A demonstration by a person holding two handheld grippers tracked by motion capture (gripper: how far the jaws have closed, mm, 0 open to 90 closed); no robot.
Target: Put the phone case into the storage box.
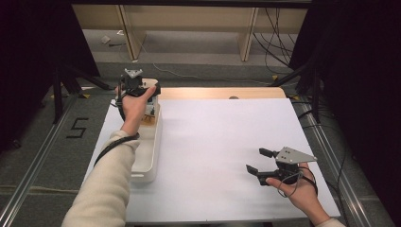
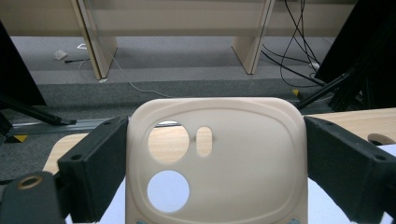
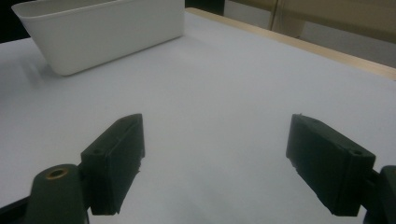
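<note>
Cream plate (image 2: 243,158) smooth matt plastic; white bin (image 3: 107,28) plastic; table edge (image 3: 299,44) wood.

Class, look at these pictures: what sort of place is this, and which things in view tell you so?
Probably a lab or recording workspace: a white-covered table, loose cables on the grey floor, and a taped "5" marker beside the table.

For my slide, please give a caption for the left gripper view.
Left gripper clamps a cream phone case with camera cutouts between its black jaws.

I see bin (image 1: 150,156) at desk (image 1: 213,142) left edge, left gripper (image 1: 142,92) over its far end, plate (image 2: 219,158) between jaws; right gripper (image 1: 260,161) near right.
</note>
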